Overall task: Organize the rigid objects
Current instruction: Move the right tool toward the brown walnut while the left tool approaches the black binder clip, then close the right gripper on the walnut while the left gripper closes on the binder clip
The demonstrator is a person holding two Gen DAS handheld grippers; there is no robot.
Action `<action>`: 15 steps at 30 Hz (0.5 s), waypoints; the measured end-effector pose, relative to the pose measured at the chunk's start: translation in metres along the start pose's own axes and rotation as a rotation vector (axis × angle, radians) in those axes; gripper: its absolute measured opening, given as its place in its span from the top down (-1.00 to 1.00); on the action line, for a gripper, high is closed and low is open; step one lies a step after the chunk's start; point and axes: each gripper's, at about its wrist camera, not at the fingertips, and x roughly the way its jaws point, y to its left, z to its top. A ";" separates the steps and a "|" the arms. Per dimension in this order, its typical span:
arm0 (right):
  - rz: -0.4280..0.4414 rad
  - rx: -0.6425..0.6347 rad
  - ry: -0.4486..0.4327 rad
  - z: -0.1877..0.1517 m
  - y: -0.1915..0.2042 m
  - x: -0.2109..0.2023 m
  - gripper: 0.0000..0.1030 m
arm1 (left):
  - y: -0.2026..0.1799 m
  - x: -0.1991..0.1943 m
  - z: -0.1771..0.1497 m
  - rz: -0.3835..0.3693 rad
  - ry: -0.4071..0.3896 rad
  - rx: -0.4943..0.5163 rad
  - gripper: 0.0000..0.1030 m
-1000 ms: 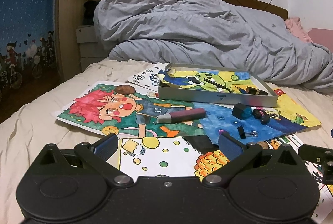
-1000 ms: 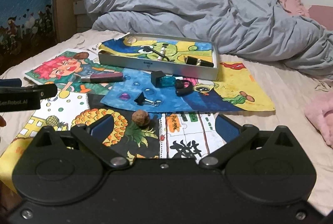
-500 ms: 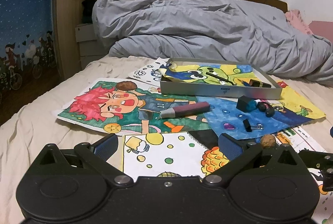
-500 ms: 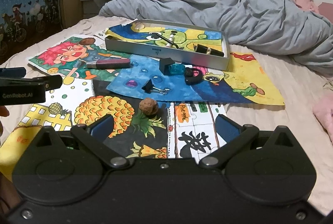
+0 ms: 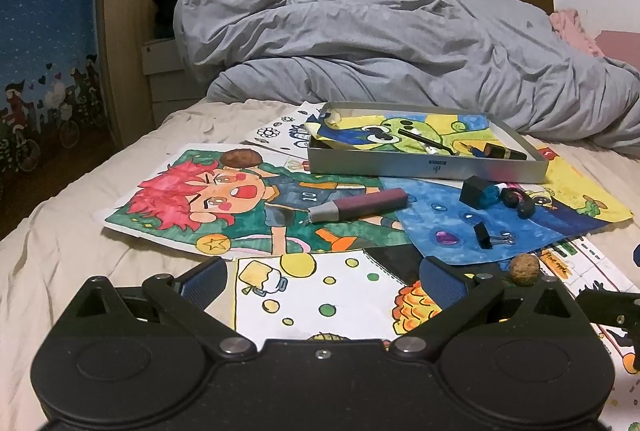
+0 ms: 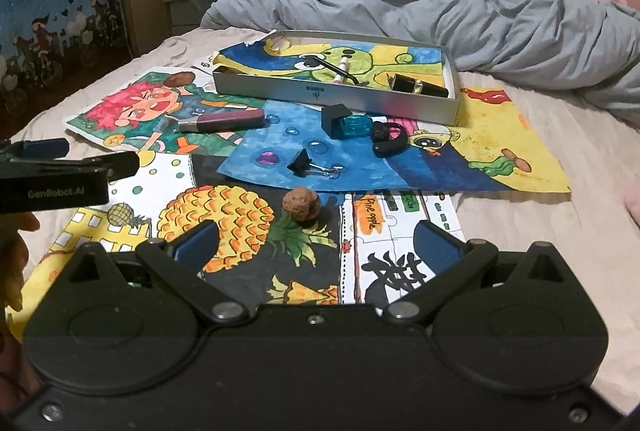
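Left to right, we see the left gripper [image 5: 322,281] spread wide and empty, then the right gripper [image 6: 316,245], likewise agape, facing a walnut [image 6: 301,204] on the pineapple drawing [image 6: 224,211]. Beyond lie a binder clip [image 6: 301,163] and what is perhaps an ink bottle [image 6: 347,122], just before the metal tray [image 6: 332,95].

Each handheld unit is a matte black moulded housing with two circular recessed discs, triangular cut-outs and silver pivot screws on crossed linkage arms. The left gripper [image 5: 322,277] and right gripper [image 6: 316,241] both carry dark blue ribbed finger pads [image 6: 198,245]. Seen from the right wrist view, the left unit's side bears grey "GenRobot.AI" lettering
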 end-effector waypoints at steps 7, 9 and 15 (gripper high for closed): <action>-0.004 -0.029 -0.010 0.008 -0.004 0.008 -0.99 | 0.000 0.012 0.005 -0.029 0.015 -0.020 -0.98; 0.001 -0.035 -0.006 0.011 -0.005 0.012 -0.99 | -0.001 0.017 0.007 -0.039 0.017 -0.021 -0.98; 0.070 -0.076 0.042 0.019 -0.008 0.034 -0.99 | -0.009 0.033 0.016 -0.089 0.029 -0.028 -0.98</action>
